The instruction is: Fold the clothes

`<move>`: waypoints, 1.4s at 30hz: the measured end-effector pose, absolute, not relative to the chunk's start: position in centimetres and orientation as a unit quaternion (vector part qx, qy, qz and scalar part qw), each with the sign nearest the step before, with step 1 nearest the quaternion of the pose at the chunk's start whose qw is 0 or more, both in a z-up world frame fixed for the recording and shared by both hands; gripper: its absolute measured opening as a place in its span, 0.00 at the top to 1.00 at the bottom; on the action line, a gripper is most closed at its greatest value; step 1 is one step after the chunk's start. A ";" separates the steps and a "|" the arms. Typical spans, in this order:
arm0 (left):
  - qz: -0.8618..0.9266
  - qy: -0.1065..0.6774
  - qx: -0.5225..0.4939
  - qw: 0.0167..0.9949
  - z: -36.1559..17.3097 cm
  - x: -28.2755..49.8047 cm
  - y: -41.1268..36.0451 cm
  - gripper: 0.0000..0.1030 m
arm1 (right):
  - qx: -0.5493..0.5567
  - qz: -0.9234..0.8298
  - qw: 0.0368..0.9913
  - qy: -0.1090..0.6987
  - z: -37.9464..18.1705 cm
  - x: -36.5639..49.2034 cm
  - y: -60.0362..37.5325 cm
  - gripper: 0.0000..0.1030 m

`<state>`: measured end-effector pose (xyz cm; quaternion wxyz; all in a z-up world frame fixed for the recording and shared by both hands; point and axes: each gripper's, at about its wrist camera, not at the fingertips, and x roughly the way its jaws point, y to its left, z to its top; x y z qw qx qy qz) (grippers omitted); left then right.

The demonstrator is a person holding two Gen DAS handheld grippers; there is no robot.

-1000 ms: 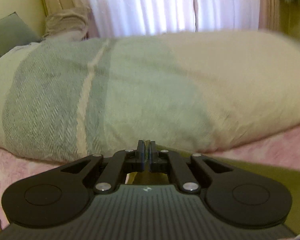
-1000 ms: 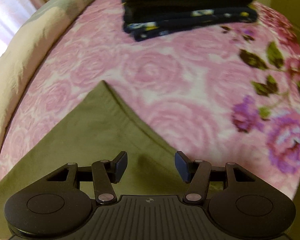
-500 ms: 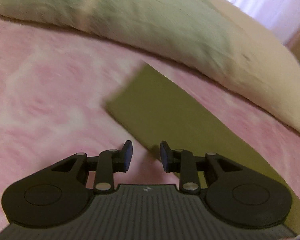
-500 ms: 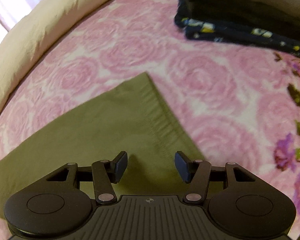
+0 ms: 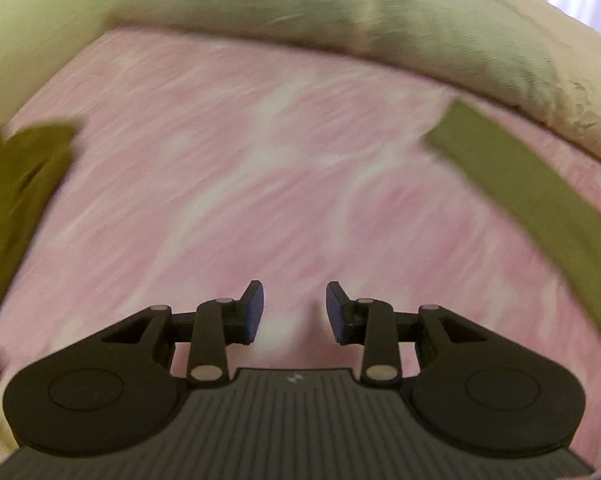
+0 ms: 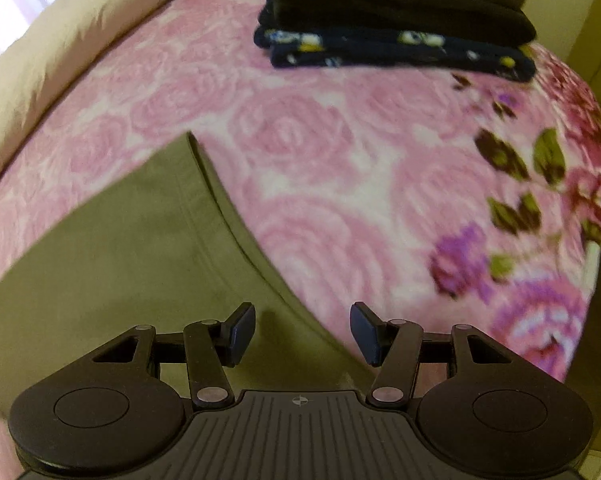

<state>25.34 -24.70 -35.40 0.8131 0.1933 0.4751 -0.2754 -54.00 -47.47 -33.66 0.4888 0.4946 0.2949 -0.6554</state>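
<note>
Both hand-held grippers, left (image 5: 294,312) and right (image 6: 302,334), gape empty; the flat olive-green cloth garment (image 6: 132,248) on the pink rose-patterned bed (image 6: 320,168) could bunch if pinched through only one layer.

Pink rose blanket (image 6: 300,152), cream duvet (image 5: 420,20)

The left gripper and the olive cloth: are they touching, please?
Apart. In the left wrist view, the open left gripper has only pink blanket between its fingers; the olive cloth lies off right.

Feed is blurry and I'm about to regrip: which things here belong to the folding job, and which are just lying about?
Job:
- olive green garment, flat on the bed
- left gripper, open
- right gripper, open
- stack of folded clothes

Lying about:
- pink rose-print blanket
- beige and grey duvet
</note>
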 end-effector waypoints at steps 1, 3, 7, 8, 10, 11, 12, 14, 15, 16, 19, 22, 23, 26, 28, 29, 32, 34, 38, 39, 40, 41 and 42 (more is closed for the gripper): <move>-0.257 0.486 0.184 0.815 -35.1 25.0 -21.6 0.70 | 0.497 -0.654 0.486 0.298 -33.7 -53.9 -46.9 0.45; -0.217 0.513 0.159 0.815 -34.6 24.3 -15.2 0.70 | 0.509 -0.651 0.477 0.298 -33.9 -54.0 -45.8 0.45; -0.134 0.563 0.075 0.812 -33.9 21.3 -4.0 0.68 | 0.533 -0.645 0.461 0.296 -34.2 -54.2 -44.5 0.45; -0.118 0.574 0.048 0.809 -33.8 20.2 -1.5 0.66 | 0.535 -0.642 0.462 0.296 -34.2 -54.1 -44.4 0.45; -0.098 0.593 -0.006 0.799 -34.4 17.7 1.8 0.60 | 0.532 -0.638 0.466 0.304 -34.2 -53.8 -44.1 0.45; -0.091 0.603 -0.033 0.792 -35.0 16.7 2.9 0.57 | 0.530 -0.637 0.467 0.309 -34.2 -53.5 -44.0 0.45; -0.086 0.612 -0.057 0.784 -35.6 15.9 3.7 0.56 | 0.529 -0.635 0.469 0.311 -34.3 -53.2 -43.8 0.45; -0.081 0.620 -0.089 0.775 -37.2 15.0 4.4 0.56 | 0.528 -0.632 0.472 0.315 -34.5 -52.6 -43.5 0.45; -0.079 0.620 -0.101 0.774 -38.0 14.8 4.5 0.56 | 0.526 -0.630 0.474 0.317 -34.5 -52.4 -43.4 0.45; -0.075 0.615 -0.108 0.777 -38.4 14.8 4.3 0.57 | 0.525 -0.629 0.476 0.318 -34.5 -52.3 -43.3 0.45; -0.077 0.601 -0.113 0.788 -38.4 15.3 3.2 0.95 | 0.522 -0.624 0.483 0.323 -34.6 -51.7 -43.0 0.45; -0.143 0.561 -0.162 0.799 -35.4 16.5 2.5 1.00 | 0.522 -0.627 0.483 0.320 -34.4 -52.0 -42.6 0.45; -0.173 0.539 -0.166 0.807 -33.8 17.0 1.6 1.00 | 0.523 -0.630 0.478 0.317 -34.3 -52.3 -42.5 0.45; -0.266 0.464 -0.156 0.830 -28.4 18.4 -1.5 1.00 | 0.534 -0.637 0.469 0.300 -34.0 -53.1 -42.1 0.45; -0.305 0.423 -0.158 0.838 -25.8 18.8 -2.7 1.00 | 0.540 -0.638 0.465 0.292 -33.9 -53.3 -41.7 0.45; -0.316 0.408 -0.153 0.843 -25.0 18.9 -3.0 1.00 | 0.543 -0.637 0.464 0.289 -33.8 -53.4 -41.6 0.45; -0.318 0.394 -0.122 0.854 -25.1 19.1 -3.6 1.00 | 0.547 -0.634 0.466 0.286 -34.0 -53.5 -40.9 0.45; -0.282 0.421 -0.079 0.858 -28.1 19.3 -3.5 0.99 | 0.550 -0.633 0.468 0.280 -34.2 -53.8 -40.5 0.45; -0.154 0.477 0.015 0.865 -35.1 20.0 -3.0 0.94 | 0.558 -0.620 0.481 0.269 -34.5 -54.7 -39.5 0.46; -0.127 0.481 0.029 0.867 -36.1 20.0 -2.9 0.91 | 0.559 -0.616 0.486 0.268 -34.4 -54.9 -39.3 0.45; -0.102 0.484 0.038 0.869 -36.8 19.9 -2.7 0.91 | 0.560 -0.612 0.491 0.266 -34.4 -55.1 -39.0 0.45; -0.089 0.483 0.035 0.871 -36.9 19.5 -2.6 0.90 | 0.562 -0.608 0.496 0.264 -34.2 -55.5 -38.6 0.45; -0.083 0.481 0.026 0.873 -36.5 19.0 -2.5 0.90 | 0.563 -0.603 0.500 0.263 -34.0 -55.8 -38.3 0.45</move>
